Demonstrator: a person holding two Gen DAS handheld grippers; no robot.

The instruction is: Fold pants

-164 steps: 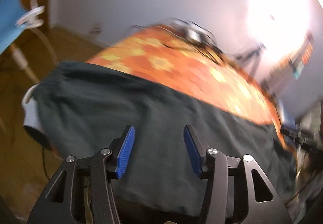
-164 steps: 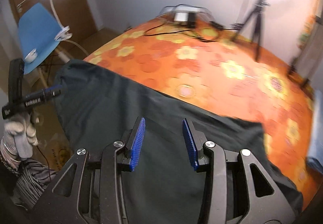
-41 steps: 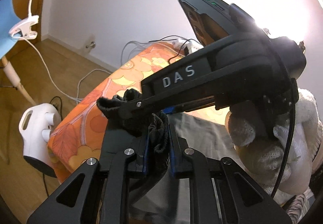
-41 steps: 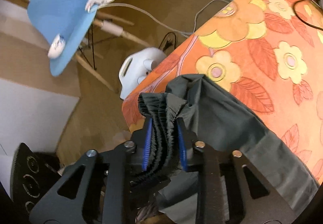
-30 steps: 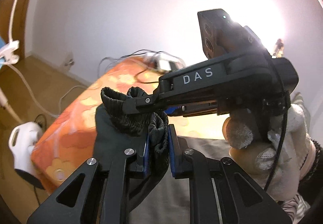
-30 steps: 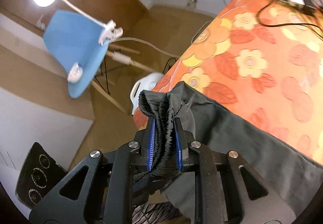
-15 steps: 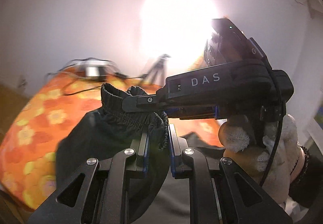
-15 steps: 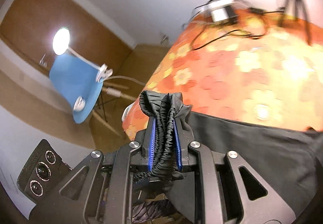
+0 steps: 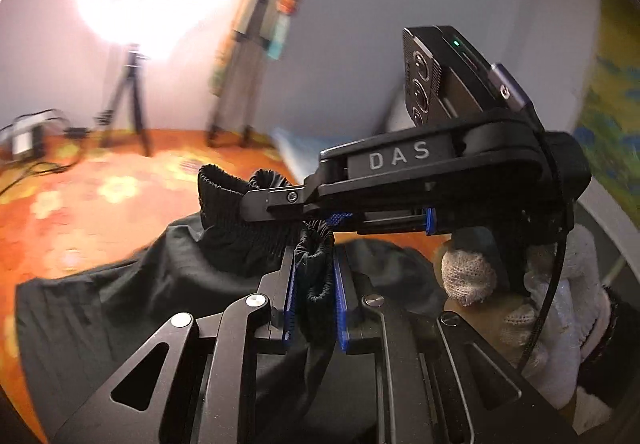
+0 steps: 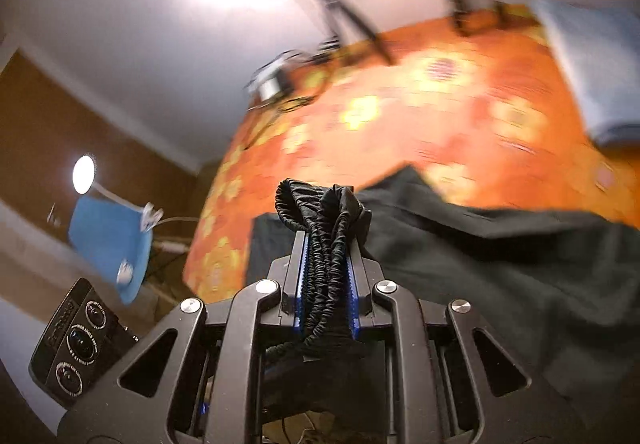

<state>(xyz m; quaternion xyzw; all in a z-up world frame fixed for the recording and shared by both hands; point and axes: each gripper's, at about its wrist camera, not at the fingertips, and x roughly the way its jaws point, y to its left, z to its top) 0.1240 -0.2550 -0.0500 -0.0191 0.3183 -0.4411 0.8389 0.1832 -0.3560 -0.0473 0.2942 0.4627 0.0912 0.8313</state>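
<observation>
While the dark pants [image 9: 120, 284] mostly lie spread over the orange flowered bedspread [image 9: 60, 212], their elastic waistband [image 10: 320, 212] is lifted up off it, bunched into a thick wad of gathers. Both grippers have hold of that wad, and they're basically side by side. The left gripper [image 9: 313, 276] has its blue pads [image 9: 290, 296] squeezed tight on a fold of the waistband, with a loop of elastic poking out the front. The right gripper [image 10: 326, 276] is doing the same thing, clamped hard on the scrunched elastic, which sticks out past its tips in a little black knot. From the left wrist view the right gripper crosses sideways right in front, its black body marked "DAS", held by a hand in a white knit glove [image 9: 500, 284]. The rest of the fabric drapes down from the grip onto the bed, a bit rumpled.

Further out, a ring light on a tripod [image 9: 128, 100] blazes at the far side of the bed, with some cables and a small box [image 9: 28, 132] near it. A pale blue folded cloth [image 10: 596, 60] sits near the bed's edge. Off the bed there's a blue chair [image 10: 108, 244] with a clip-on lamp [image 10: 84, 168] on it. Everything beyond the grippers is pretty motion-blurred.
</observation>
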